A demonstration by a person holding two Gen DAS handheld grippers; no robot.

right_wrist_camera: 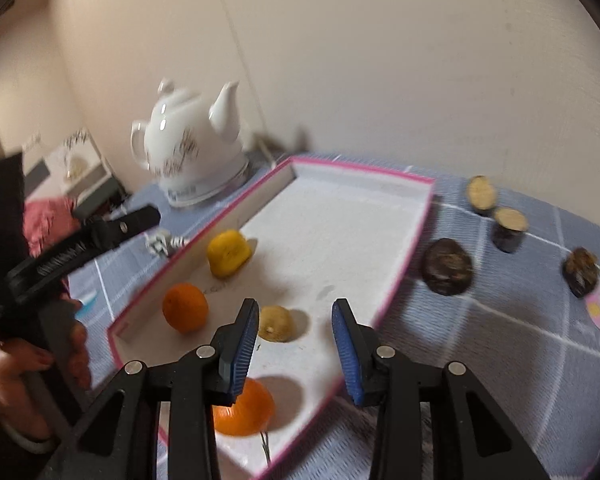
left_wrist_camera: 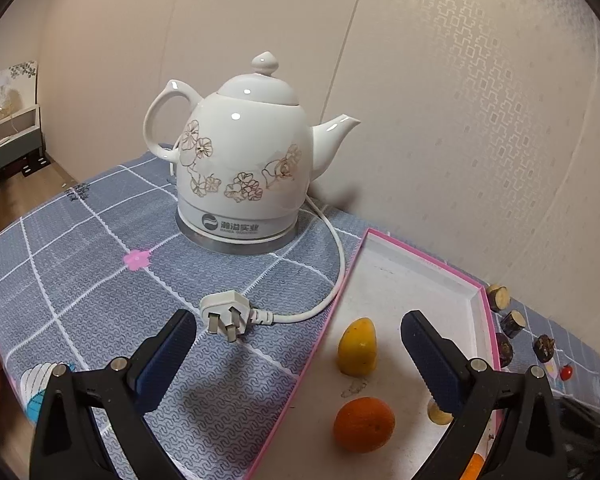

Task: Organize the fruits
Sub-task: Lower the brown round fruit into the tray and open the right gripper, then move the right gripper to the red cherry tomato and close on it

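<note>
My left claw and right claw are both spread, holding nothing. A round, glossy orange sits just ahead in the pink-rimmed tray on the grey checked table, beige wall beyond.

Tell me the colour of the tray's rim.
Pink, around a white tray; clearest in the left wrist view.

Cream patterned wall right behind the counter; way off past its left end, wood floor and a small nightstand.
</note>
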